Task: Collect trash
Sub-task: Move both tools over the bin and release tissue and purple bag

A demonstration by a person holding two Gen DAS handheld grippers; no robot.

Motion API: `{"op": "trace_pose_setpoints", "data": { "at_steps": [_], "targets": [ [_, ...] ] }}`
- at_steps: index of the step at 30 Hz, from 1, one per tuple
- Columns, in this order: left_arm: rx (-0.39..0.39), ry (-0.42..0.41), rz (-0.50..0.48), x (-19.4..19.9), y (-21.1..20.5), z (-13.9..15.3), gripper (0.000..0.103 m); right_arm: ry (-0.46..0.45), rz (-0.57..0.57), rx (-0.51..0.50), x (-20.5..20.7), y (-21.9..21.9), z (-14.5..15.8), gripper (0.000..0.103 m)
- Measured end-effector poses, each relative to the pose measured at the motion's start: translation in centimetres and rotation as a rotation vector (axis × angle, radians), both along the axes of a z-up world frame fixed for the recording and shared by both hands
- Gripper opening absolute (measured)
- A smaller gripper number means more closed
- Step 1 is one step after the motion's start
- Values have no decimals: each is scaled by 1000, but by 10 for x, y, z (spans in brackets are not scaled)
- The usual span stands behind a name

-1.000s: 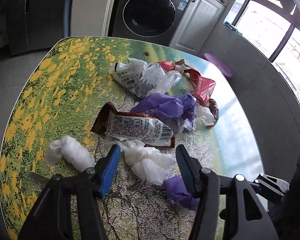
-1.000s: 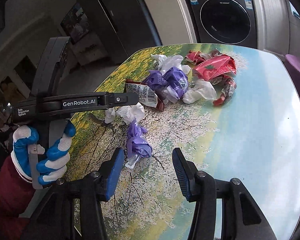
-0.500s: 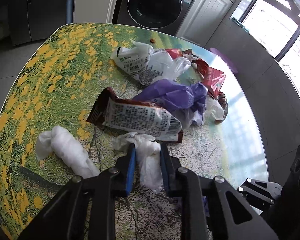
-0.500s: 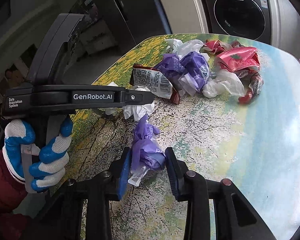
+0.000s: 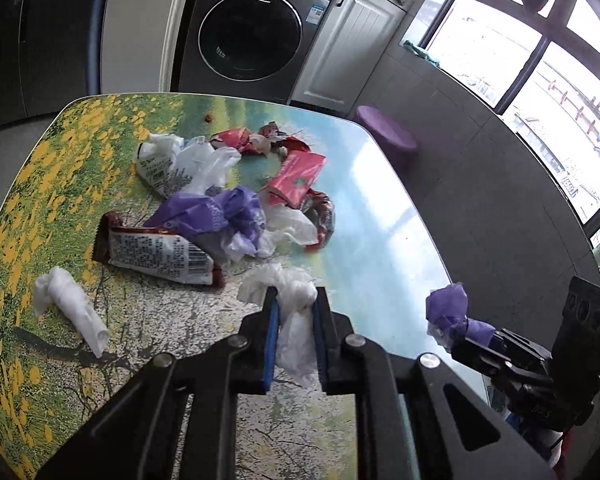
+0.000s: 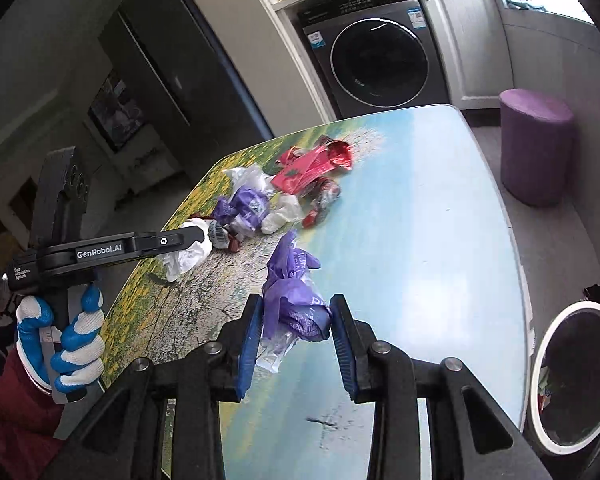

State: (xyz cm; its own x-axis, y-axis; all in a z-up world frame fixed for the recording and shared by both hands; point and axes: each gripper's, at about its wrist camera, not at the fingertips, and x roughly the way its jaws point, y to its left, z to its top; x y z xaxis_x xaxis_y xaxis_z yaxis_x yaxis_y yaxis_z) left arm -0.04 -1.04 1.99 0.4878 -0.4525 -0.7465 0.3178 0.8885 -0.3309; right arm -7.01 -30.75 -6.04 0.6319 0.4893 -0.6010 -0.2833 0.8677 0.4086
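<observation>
Trash secured: left gripper [image 5: 294, 330] clamps crumpled white tissue [image 5: 296, 320]; right gripper [image 6: 296, 340] pinches crumpled purple plastic bag [image 6: 296, 300]. Loose tails risk slipping before white-rimmed bin [image 6: 538, 364].

2 grippers: left gripper [image 5: 294, 312], right gripper [image 6: 298, 330]. White tissue wads: 2, one clamped [image 5: 296, 300], one loose [image 5: 70, 310]. Purple plastic bags: 2, one held [image 6: 296, 300], one in pile [image 5: 216, 216]. Brown snack wrapper [image 5: 156, 252]: 1. White printed bag [image 5: 176, 166]: 1. Red wrappers [image 5: 296, 178]: approx 3, tangled, can't count exactly. Table [image 6: 420, 208]: 1. Bin [image 6: 576, 376]: 1. Purple stool [image 6: 536, 144]: 1. Washer [image 6: 380, 60]: 1. Gloved hand [image 6: 60, 336]: 1.
</observation>
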Motion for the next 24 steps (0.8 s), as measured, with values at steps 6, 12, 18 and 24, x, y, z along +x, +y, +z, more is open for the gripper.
{"op": "trace_pose_setpoints", "data": {
  "at_steps": [6,12,18,24],
  "targets": [
    [-17,-9,-259,-2,-119,19,15,7,-344,-41,-32,-119,-4,32],
    [25,1,-487,-8,-251,14,17,91,-601,-86,-51,-216,-37,32],
    [56,15,-614,-10,-357,-10,18,153,-704,-64,-51,-267,-71,34],
    [30,67,-652,-8,-414,-33,49,177,-786,-87,-53,-290,-85,45]
  ]
}}
